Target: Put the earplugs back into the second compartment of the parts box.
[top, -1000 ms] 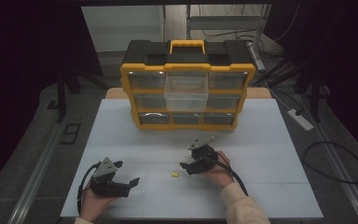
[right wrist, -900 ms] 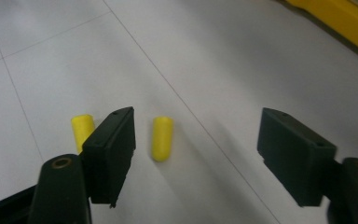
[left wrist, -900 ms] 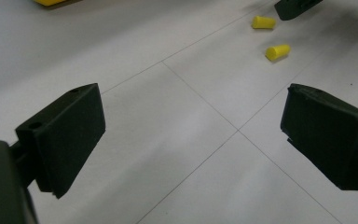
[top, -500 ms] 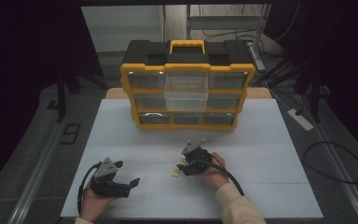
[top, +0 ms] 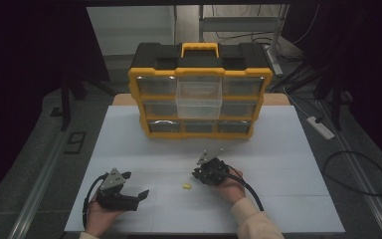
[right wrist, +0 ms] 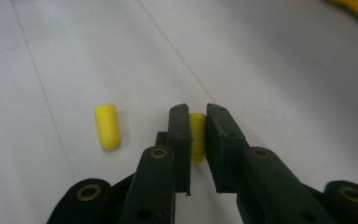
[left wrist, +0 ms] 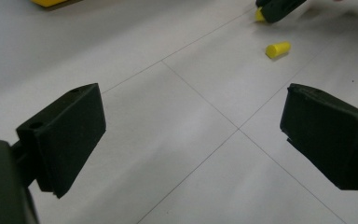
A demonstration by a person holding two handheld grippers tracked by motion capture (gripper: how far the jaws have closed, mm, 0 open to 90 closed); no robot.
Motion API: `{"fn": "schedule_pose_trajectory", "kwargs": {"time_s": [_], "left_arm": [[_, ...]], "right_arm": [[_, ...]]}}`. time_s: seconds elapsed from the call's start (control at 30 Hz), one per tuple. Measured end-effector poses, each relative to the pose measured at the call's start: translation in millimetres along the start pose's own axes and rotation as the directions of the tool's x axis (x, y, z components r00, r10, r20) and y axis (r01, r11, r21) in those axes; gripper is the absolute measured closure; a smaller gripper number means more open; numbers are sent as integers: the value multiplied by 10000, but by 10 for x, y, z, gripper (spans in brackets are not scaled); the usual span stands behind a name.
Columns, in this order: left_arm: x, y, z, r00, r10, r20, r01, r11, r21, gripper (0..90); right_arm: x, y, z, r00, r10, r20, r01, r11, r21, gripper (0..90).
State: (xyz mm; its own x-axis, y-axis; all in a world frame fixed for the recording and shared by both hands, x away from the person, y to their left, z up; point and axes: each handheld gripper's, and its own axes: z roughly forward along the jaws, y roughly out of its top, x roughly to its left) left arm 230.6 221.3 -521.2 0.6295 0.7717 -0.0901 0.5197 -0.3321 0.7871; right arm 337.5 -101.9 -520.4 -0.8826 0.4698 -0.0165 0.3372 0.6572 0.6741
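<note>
Two small yellow plugs lie on the white table. My right gripper has just been closing and is now shut on one plug, pinched between its black pads against the tabletop. The other plug lies loose just left of those jaws; from the high view it is a yellow speck left of the right gripper. My left gripper rests near the front left, open and holding nothing. In the left gripper view, its wide jaws frame bare table, with the loose plug farther off.
A black-and-yellow drawer organizer stands at the back of the table, its clear middle drawer pulled out. The white table spreads wide around both hands. Cables trail on the floor at the right.
The right gripper's jaws have closed from wide apart onto a yellow plug. Both hands stay in place, and the left gripper stays open.
</note>
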Motion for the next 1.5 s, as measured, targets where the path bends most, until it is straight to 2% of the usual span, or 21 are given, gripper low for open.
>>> {"fn": "schedule_pose_trajectory", "kwargs": {"time_s": [0.1,0.13,0.27,0.3,0.37,0.43,0.63,0.73,0.8,0.93,1.0,1.1,1.3,1.5], "left_arm": [[0,0,3,10000,-14,-2,14,10000,0,66],[0,0,3,10000,-14,-2,14,10000,0,66],[-2,0,5,10000,-23,-8,23,10000,-17,66],[-2,0,5,10000,-21,-21,21,10000,-17,66],[-3,0,5,10000,-27,-28,27,10000,-15,66],[-5,0,4,10000,-25,-17,25,10000,-13,66],[-12,3,10,10000,15,-17,-15,10000,12,66],[-12,3,11,10000,27,-16,-27,10000,18,66],[-13,3,11,10000,44,-18,-44,10000,22,67],[-13,2,13,10000,49,-24,-49,10000,33,67],[-13,2,14,10000,50,-21,-50,10000,36,68],[-13,2,13,10000,64,-35,-64,10000,38,68],[-14,3,12,10000,81,-42,-81,10000,44,68],[-10,3,10,10000,80,-41,-80,10000,44,68]], "right_arm": [[-32,-27,-133,9994,349,-75,-353,9969,-700,803],[-32,-27,-133,9994,349,-75,-353,9969,-700,803],[-38,-39,-302,9986,487,-209,-512,9883,-1434,804],[-36,-56,-408,9984,528,-205,-557,9802,-1901,804],[-37,-63,-442,9981,581,-223,-615,9765,-2065,805],[-40,-87,-543,9975,650,-294,-704,9640,-2564,805],[-43,-120,-767,9967,764,-282,-814,9372,-3391,805],[-64,-126,-867,9938,951,-580,-1101,9162,-3854,806],[-62,-120,-910,9946,897,-525,-1032,9118,-3975,806],[-65,-91,-1011,9946,872,-564,-1030,8954,-4332,806],[-66,-61,-1065,9955,813,-495,-948,8912,-4436,806],[-73,-3,-1145,9958,777,-477,-910,8796,-4668,806],[-78,126,-1309,9980,491,-408,-629,8633,-5008,805],[-92,228,-1420,9984,433,-373,-565,8492,-5251,806]]}}
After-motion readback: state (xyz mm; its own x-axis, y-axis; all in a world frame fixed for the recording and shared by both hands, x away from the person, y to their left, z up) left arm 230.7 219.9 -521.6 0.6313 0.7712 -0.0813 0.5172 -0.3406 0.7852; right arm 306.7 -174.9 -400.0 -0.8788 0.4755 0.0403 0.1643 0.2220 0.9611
